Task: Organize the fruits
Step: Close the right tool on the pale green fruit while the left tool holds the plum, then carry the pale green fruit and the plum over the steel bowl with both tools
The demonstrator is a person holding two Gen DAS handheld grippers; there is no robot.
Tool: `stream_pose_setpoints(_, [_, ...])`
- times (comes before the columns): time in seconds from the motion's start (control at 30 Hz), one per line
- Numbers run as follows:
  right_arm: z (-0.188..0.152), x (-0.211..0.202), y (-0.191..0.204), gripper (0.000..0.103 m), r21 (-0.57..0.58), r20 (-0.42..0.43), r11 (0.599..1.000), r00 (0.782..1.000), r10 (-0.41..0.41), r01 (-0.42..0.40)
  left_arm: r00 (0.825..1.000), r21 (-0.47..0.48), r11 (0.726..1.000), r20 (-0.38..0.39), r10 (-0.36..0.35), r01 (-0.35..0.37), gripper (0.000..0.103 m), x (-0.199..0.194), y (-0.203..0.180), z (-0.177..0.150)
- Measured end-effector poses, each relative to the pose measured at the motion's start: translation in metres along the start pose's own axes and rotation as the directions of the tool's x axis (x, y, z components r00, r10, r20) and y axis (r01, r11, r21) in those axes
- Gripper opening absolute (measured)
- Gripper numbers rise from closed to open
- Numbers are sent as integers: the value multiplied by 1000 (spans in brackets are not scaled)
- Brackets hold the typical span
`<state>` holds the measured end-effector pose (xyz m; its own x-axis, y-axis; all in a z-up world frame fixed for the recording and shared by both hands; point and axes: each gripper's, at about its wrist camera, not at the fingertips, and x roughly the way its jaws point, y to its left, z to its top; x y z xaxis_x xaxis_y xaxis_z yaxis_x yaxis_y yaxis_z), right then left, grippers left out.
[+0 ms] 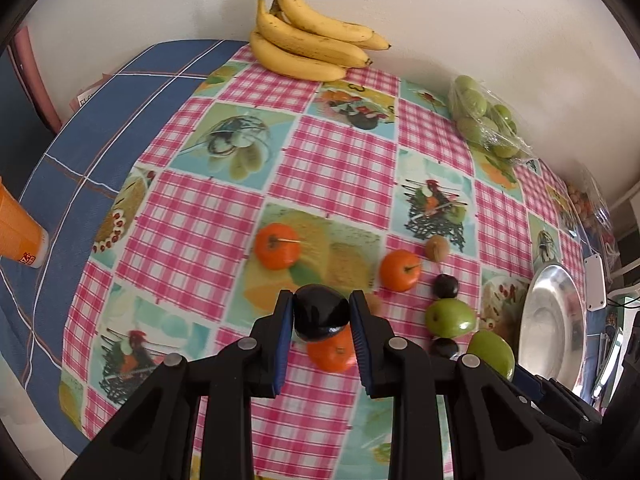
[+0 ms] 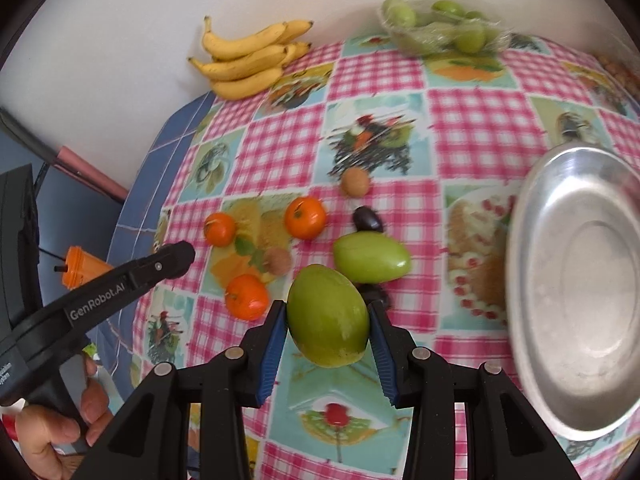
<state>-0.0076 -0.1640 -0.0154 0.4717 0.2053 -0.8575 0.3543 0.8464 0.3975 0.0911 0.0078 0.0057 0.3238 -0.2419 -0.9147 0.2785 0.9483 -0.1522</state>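
Note:
My left gripper point(image 1: 321, 312) is shut on a dark plum point(image 1: 320, 313), held above an orange point(image 1: 332, 354). My right gripper point(image 2: 328, 318) is shut on a green mango point(image 2: 327, 316), lifted above the checked tablecloth. A second green mango point(image 2: 371, 258) lies just beyond it, with a dark plum point(image 2: 367, 219) behind. Three oranges point(image 2: 305, 217) point(image 2: 219, 229) point(image 2: 245, 296) and two brown round fruits point(image 2: 354, 182) point(image 2: 277, 261) lie scattered on the cloth. A steel plate point(image 2: 576, 288) sits empty at the right; it also shows in the left wrist view point(image 1: 554, 320).
A bunch of bananas point(image 1: 308, 40) lies against the back wall. A plastic bag of green fruits point(image 1: 484, 120) sits at the back right. An orange cup point(image 1: 18, 232) stands at the left on the blue cloth. The left gripper's body point(image 2: 100, 296) shows at the left.

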Motion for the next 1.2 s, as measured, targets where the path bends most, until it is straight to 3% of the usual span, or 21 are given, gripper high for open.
stream_pose_setpoints(0.53, [15,-35,-52,43,87,91,988,986,-137,129,999,50,998,15,-30,29,29,-5,-72,0])
stream_pose_setpoints(0.7, [18,-40,-76,43,160,95,980,986,-134,117,998,72,996,10,-54,54,29,-3,-96,-2])
stream_pose_setpoints(1.2, [20,-56,-136,43,329,118,928,967,-224,175,993,118,986,-17,-119,121,29,11,-147,-2])
